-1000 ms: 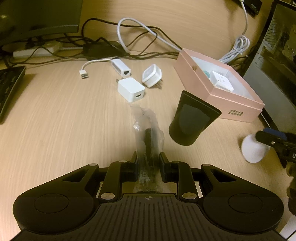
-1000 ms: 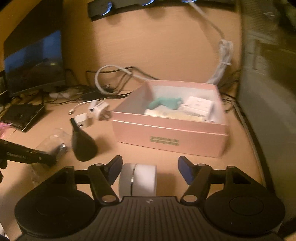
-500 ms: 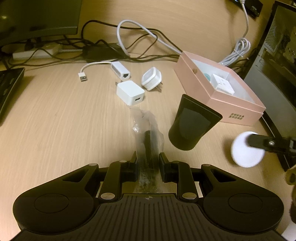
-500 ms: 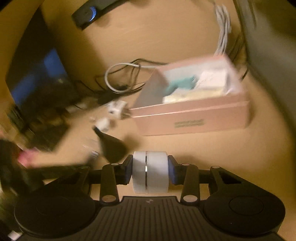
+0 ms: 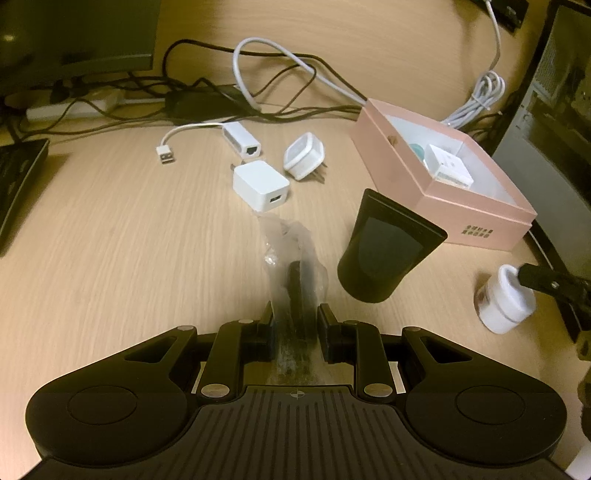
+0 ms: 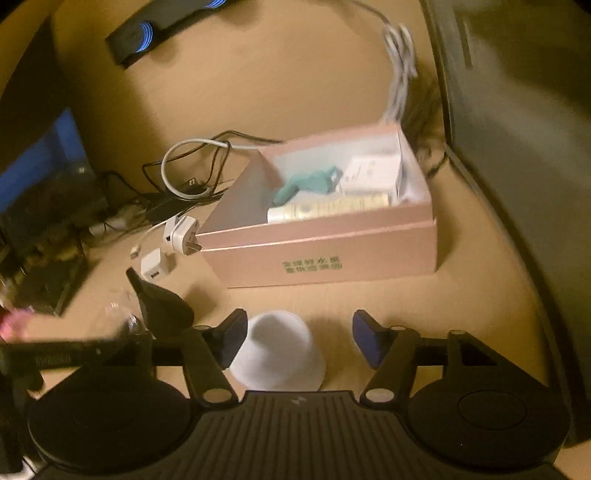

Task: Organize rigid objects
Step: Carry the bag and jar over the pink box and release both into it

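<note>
The right gripper (image 6: 295, 338) is opening around a white jar (image 6: 277, 354) on the desk (image 5: 110, 240), short of the pink box (image 6: 321, 254). The left gripper (image 5: 295, 321) clamps a bagged black item (image 5: 297, 280) near the desk's front edge, likely bound for that box.

Dim amber light, wood-grain desk (image 5: 110, 229), dark monitor (image 5: 74, 33) at back.

I see a pale pink box (image 6: 321, 254) with green lettering, a plain white jar (image 6: 277, 354), a matte black nozzle (image 5: 384, 251), two white chargers (image 5: 260, 184), a teal piece (image 6: 306, 184) inside, all on light wood-grain desk (image 5: 110, 240).
</note>
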`<state>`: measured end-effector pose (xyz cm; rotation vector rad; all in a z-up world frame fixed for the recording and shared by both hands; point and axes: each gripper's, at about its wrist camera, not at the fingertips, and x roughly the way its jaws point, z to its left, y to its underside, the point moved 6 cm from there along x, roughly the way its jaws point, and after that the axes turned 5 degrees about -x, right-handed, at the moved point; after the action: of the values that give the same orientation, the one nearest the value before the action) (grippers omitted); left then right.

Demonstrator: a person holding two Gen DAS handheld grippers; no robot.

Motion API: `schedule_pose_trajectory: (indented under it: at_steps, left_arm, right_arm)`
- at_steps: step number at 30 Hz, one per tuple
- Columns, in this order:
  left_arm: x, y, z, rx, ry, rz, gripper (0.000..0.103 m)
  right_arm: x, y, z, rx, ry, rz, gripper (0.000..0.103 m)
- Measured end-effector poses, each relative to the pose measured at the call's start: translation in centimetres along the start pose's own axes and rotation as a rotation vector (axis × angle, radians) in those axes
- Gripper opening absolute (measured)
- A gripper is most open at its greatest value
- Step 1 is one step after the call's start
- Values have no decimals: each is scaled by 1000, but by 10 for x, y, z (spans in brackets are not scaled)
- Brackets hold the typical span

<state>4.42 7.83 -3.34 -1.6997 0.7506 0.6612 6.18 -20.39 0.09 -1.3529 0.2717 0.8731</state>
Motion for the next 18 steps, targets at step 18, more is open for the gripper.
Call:
schedule_pose_trajectory:
  at_steps: [18]
  left_arm:
    - [-17,27,-18,43,-9,36,26]
  right_arm:
    - [-3,22,58,-426,201,-48,82]
